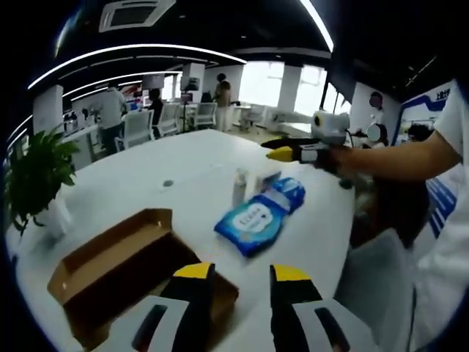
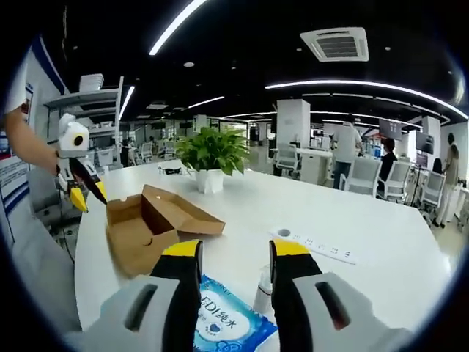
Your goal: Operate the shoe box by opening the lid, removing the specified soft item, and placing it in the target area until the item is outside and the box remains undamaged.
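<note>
Two grippers hover with jaws parted, holding nothing. Left gripper (image 1: 239,277) hangs over the open cardboard shoe box (image 1: 117,264) at near left; the blue wet-wipes pack (image 1: 260,214) lies outside, right of it, on the white table (image 1: 183,161). Right gripper (image 2: 229,253) hangs over the pack; a careless sweep might clip the box flap.

Bright ceiling strips, fisheye-warped edges
</note>
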Tool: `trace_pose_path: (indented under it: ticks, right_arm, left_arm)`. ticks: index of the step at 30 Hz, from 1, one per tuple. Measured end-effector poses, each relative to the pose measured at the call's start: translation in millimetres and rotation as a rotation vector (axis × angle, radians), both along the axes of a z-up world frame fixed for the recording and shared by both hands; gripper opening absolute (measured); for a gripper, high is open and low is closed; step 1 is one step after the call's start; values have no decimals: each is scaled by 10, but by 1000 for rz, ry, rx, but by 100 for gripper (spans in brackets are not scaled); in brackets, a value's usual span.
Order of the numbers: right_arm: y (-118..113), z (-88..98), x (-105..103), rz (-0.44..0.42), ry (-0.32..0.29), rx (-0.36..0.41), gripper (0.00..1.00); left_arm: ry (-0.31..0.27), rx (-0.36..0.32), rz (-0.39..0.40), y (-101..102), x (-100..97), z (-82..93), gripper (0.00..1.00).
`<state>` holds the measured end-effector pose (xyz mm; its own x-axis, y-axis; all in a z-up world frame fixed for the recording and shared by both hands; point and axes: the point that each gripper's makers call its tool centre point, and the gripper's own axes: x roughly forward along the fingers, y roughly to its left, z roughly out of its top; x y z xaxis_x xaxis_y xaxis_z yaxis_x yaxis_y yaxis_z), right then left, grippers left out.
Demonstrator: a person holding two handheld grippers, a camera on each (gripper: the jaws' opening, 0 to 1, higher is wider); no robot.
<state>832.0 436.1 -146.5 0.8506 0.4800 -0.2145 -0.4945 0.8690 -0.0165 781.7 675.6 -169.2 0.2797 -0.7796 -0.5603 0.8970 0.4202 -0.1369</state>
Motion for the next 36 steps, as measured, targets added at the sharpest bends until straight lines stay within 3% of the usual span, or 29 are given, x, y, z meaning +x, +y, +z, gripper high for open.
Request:
trace_pose_path:
  ticks: [19,23,29,36]
  right_arm:
    - [551,210,-404,-23,42,-47,35]
    - [671,204,-424,-29,73,-64,36]
    - [940,248,-451,-14,73,-73,36]
    - [1172,135,-379,-3,110,-102,37]
  left_arm:
    - [-17,16,36,790,20,49,32]
    - [-14,31,50,976,32,20,32]
    - [-15,52,75,1301,89,-30,32]
    - [-12,56,126,1628,208,-49,32]
